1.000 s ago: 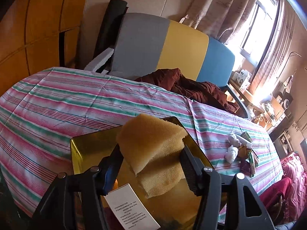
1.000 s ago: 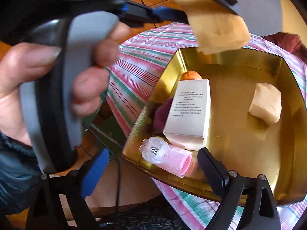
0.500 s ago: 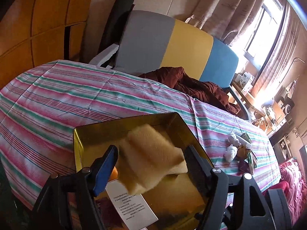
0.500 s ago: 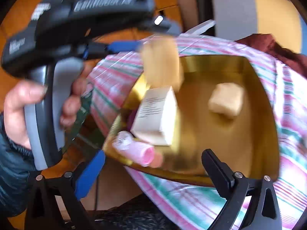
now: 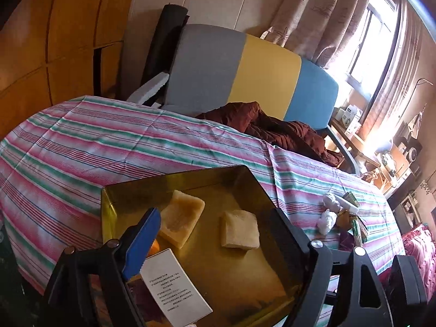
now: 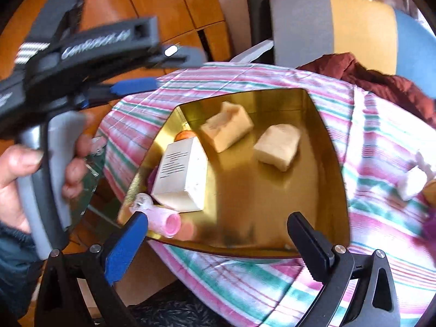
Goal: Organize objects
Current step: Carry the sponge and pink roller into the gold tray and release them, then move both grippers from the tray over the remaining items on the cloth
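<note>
A gold metal tray (image 5: 110, 204) (image 6: 331, 190) lies on the striped tablecloth. Two tan sponges lie in it side by side, one (image 5: 181, 224) (image 6: 227, 129) near the left wall, the other (image 5: 239, 229) (image 6: 278, 145) to its right. Also in the tray are a white printed box (image 5: 174, 286) (image 6: 182, 174), a pink roller (image 6: 160, 214) and an orange object (image 6: 185, 135). My left gripper (image 5: 215, 218) hangs open above the tray, holding nothing. In the right wrist view a hand (image 6: 13, 169) holds it, blue pad (image 6: 135, 86) forward. My right gripper (image 6: 218, 218) is open over the tray's near edge.
The striped tablecloth (image 5: 109, 147) covers the table. White crumpled items and small packets (image 5: 331, 212) lie to the right of the tray. A maroon cloth (image 5: 272, 128) lies on a grey, yellow and blue chair (image 5: 245, 62) behind the table. Wooden cabinets (image 5: 41, 41) stand at left.
My left gripper opened and let go of the sponge, which dropped into the tray beside the other sponge. The left gripper then drew back. The right gripper shifted rightwards.
</note>
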### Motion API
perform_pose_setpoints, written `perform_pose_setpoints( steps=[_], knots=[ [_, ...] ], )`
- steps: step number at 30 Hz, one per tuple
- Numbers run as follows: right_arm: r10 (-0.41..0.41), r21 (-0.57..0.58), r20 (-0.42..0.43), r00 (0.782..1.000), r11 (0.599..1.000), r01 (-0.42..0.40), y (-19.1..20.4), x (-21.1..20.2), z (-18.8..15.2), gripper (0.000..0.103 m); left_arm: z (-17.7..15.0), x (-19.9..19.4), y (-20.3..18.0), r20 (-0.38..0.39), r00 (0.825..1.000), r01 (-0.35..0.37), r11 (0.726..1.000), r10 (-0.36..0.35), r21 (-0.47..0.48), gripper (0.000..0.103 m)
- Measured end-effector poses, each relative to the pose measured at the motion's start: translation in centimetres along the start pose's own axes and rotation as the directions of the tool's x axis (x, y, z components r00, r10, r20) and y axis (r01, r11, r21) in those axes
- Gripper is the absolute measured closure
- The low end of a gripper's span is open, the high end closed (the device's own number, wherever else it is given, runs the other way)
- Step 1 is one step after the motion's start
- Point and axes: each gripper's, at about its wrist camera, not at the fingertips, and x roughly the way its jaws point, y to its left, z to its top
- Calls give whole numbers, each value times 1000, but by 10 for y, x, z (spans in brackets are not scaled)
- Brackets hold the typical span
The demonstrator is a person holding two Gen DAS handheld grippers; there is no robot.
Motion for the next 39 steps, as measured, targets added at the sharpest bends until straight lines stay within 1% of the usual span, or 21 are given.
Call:
perform_pose_setpoints(
  steps=[3, 6, 10, 14, 18, 33, 36, 39],
  knots=[
    [-75, -3, 22, 997, 997, 75, -6, -3, -1, 0, -10, -10, -4, 28, 996, -89, 996, 89, 14, 20],
    [-140, 12, 41, 989, 990, 140, -15, -8, 0, 0, -22, -21, -10, 67, 984, -170, 985, 167, 39, 20],
    [-202, 36, 60, 978, 979, 200, -28, -16, 0, 0, -37, -28, -17, 87, 975, -209, 977, 204, 49, 20],
    [-261, 34, 82, 962, 965, 259, -39, -25, 0, 0, -48, -28, -24, 75, 975, -213, 975, 208, 59, 20],
    [-304, 41, 99, 948, 953, 301, -50, -34, 2, 0, -57, -27, -35, 69, 975, -216, 972, 210, 97, 20],
    [-404, 133, 112, 908, 912, 389, -107, -68, 5, 0, -74, -20, -73, 48, 978, -209, 954, 203, 216, 20],
    [-432, 165, 108, 895, 896, 413, -127, -78, 5, 0, -75, -19, -80, 46, 979, -204, 950, 198, 238, 20],
    [-471, 190, 104, 876, 874, 448, -149, -89, 5, 0, -77, -16, -88, 42, 980, -197, 945, 192, 262, 20]
  ],
)
